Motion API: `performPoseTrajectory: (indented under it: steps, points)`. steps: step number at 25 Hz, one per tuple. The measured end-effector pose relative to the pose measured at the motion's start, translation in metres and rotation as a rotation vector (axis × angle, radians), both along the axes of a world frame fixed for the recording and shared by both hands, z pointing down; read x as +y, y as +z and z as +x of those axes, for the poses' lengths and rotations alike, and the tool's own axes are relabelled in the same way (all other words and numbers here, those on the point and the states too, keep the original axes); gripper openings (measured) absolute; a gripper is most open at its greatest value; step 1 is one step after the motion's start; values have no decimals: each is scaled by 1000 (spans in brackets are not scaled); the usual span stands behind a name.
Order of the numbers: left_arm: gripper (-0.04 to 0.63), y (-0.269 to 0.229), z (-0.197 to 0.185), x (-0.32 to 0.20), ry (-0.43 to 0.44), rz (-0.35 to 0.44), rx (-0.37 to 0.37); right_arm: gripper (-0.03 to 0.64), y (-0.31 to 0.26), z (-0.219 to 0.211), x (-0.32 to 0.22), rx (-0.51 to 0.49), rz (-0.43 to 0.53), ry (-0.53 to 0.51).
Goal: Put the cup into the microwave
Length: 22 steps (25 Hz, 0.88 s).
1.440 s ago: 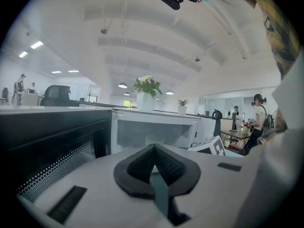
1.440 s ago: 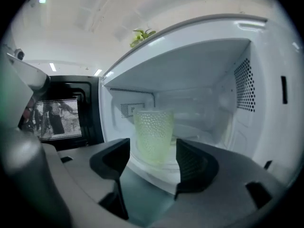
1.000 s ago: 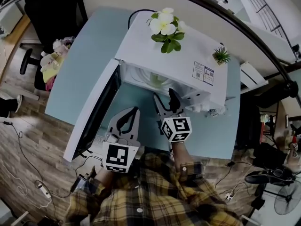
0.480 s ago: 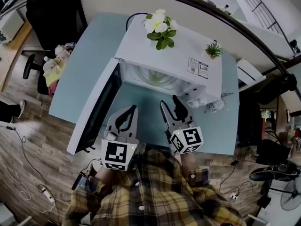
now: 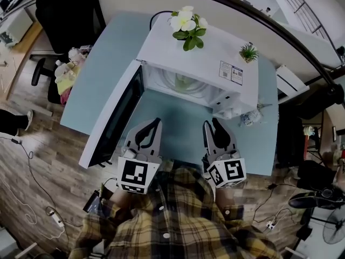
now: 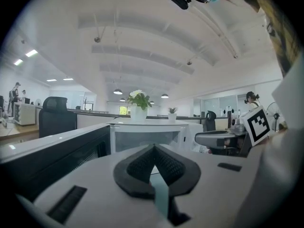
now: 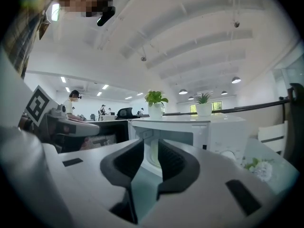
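pale green cup (image 5: 183,83) stands inside the white microwave oven (image 5: 207,50), toward the far wall of its lit cavity, well apart from both of your tools. the oven sits on the light blue table (image 5: 102,74), and its dark-windowed door (image 5: 114,120) hangs swung open to the left. your left gripper (image 5: 155,122) is clenched, its black pads meeting tip to tip with nothing caught in them, and it hovers near you over the table, just right of the open door. your right gripper (image 5: 212,124) is released: its jaws have just been closing, yet a narrow gap shows between the pads and nothing sits in it. it hovers near the oven's right front corner. on the oven's top, a white-flowered plant (image 5: 186,23) stands at the far left and a small green plant (image 5: 248,52) at the far right.
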<state>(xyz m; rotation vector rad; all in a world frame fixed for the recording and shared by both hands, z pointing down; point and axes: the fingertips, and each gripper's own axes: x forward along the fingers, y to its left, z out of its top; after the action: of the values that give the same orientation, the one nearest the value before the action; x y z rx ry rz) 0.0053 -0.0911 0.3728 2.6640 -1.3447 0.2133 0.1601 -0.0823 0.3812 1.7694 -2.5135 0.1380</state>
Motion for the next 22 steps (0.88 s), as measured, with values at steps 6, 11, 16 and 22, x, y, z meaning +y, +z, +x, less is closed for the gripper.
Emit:
performPoseTrajectory:
  steps: [6,11,16,22]
  points:
    - [-9,1,1,1,-1,-8,-4,36,-4,4,7,15,5,2]
    - [-9,3,4,1,5,-19,-5,5,-7,9,11,-6,4,-10]
    - [-9,10,5,0,17,-38,-14,3,-1,13,14,-12,-21,7]
    - [-9,15,1,-3,11,-56,-14,3,1,17,11,-6,-37,21]
